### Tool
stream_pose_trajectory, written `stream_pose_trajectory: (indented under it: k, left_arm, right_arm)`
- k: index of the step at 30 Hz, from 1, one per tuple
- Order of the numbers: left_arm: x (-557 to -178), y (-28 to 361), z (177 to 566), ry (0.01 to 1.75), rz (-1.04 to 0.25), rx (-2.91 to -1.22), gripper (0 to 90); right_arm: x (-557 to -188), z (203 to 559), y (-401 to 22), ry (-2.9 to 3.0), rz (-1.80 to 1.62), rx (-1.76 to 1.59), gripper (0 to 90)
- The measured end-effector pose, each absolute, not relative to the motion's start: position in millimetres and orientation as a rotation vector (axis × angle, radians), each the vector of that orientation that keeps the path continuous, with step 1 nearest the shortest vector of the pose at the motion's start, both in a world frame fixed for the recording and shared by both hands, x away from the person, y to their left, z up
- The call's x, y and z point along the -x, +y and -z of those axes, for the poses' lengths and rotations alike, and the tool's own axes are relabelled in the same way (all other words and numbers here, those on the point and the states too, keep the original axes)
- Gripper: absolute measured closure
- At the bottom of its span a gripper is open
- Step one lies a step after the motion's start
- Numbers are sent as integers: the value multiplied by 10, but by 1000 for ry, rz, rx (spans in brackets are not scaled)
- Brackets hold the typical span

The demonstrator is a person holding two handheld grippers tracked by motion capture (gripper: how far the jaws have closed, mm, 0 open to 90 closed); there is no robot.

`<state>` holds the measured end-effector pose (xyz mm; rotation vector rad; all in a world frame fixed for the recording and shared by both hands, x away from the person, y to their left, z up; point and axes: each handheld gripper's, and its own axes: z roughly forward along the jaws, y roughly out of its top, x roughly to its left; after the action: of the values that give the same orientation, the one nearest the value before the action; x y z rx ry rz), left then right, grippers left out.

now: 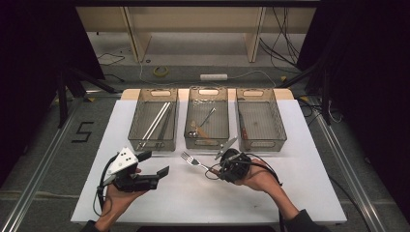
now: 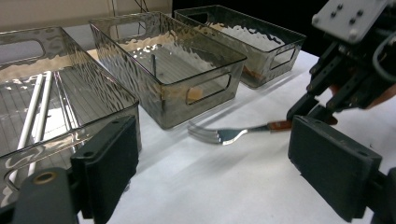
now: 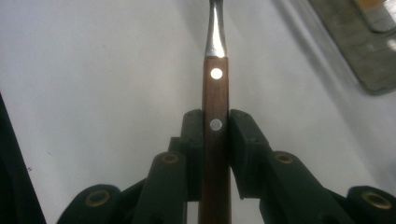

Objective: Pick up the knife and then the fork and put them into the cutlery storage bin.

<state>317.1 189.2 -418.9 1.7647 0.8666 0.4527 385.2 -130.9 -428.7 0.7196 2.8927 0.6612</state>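
A fork (image 1: 192, 161) with a steel head and a brown wooden handle is held level just above the white table, its tines toward the left. My right gripper (image 1: 215, 170) is shut on the handle. In the right gripper view the two pads (image 3: 192, 140) press on the wooden handle (image 3: 215, 88) from both sides. My left gripper (image 1: 154, 163) stands open at the front left with nothing between its jaws. In the left gripper view its wide-apart jaws frame the fork (image 2: 224, 135) and the right gripper (image 2: 310, 112) beyond.
Three clear smoky trays line the back of the white table (image 1: 290, 183). The left tray (image 1: 140, 104) holds white sticks (image 1: 157, 121), the middle tray (image 1: 190, 104) several utensils, the right tray (image 1: 278, 113) a brown-handled piece (image 1: 243, 131).
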Motion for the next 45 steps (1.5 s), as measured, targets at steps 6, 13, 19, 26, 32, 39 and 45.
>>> stream_pose_trajectory:
  k: [6,13,19,26,32,39,45]
  left_arm:
    - [-3173,1888,4193,869,-451,-1763,156]
    - [-3176,1888,4195,870,-451,-1764,156]
    - [-3176,1886,4195,870,-451,-1766,156]
    - [-3177,1890,4197,871,-452,-1767,156]
    - [-3179,1891,4197,871,-452,-1769,155]
    - [-3184,1895,4202,879,-453,-1764,156]
    - [-3182,1894,4198,876,-452,-1765,156]
  right_arm:
    - [-3903,4138,-1463,2846,-740,-775,771]
    - [-3973,3979,-1635,2782,-813,-815,770]
    - [-4053,3931,-1786,2729,-847,-884,770]
    - [-4102,3884,-1897,2687,-864,-913,770]
    - [-4160,3832,-1991,2651,-889,-953,771]
    - [-4268,3750,-2118,2595,-904,-1006,770]
    - [-4487,3673,-2237,2544,-901,-1079,771]
